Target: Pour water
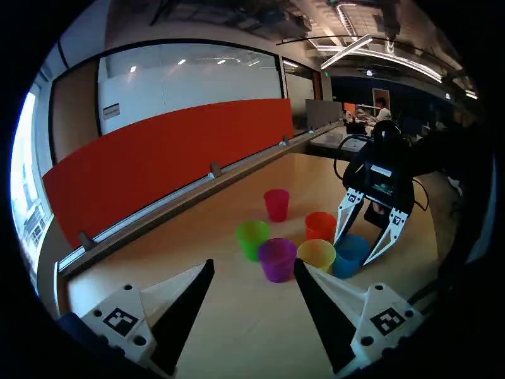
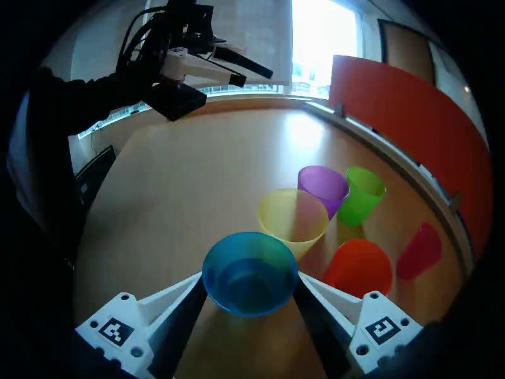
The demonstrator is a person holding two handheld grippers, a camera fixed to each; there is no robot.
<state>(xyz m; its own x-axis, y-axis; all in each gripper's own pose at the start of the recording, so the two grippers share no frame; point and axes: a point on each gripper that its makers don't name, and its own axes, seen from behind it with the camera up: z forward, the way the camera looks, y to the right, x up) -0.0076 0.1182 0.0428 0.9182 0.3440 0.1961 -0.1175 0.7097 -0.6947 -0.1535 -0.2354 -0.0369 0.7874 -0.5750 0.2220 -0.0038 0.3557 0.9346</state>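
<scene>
Several coloured plastic cups stand together on the wooden table (image 1: 252, 328): pink (image 1: 276, 203), orange (image 1: 320, 226), green (image 1: 252, 239), purple (image 1: 277, 259), yellow (image 1: 316, 254) and blue (image 1: 350, 254). My right gripper (image 2: 249, 278) is open, with a finger on each side of the blue cup (image 2: 249, 281), close against its wall. The blue cup seems to hold a little water and stands on the table. In the left gripper view the right gripper (image 1: 352, 252) straddles that cup. My left gripper (image 1: 252, 268) is open and holds nothing, a short way back from the purple cup.
A red partition (image 1: 164, 158) with a metal rail runs along the table's far side. In the right gripper view the left gripper (image 2: 257, 76) hangs above the far table, held by a dark-sleeved arm (image 2: 69, 101). Yellow (image 2: 292, 218), purple (image 2: 323, 186), green (image 2: 361, 192), orange (image 2: 358, 266) and pink (image 2: 420, 251) cups stand beyond the blue one.
</scene>
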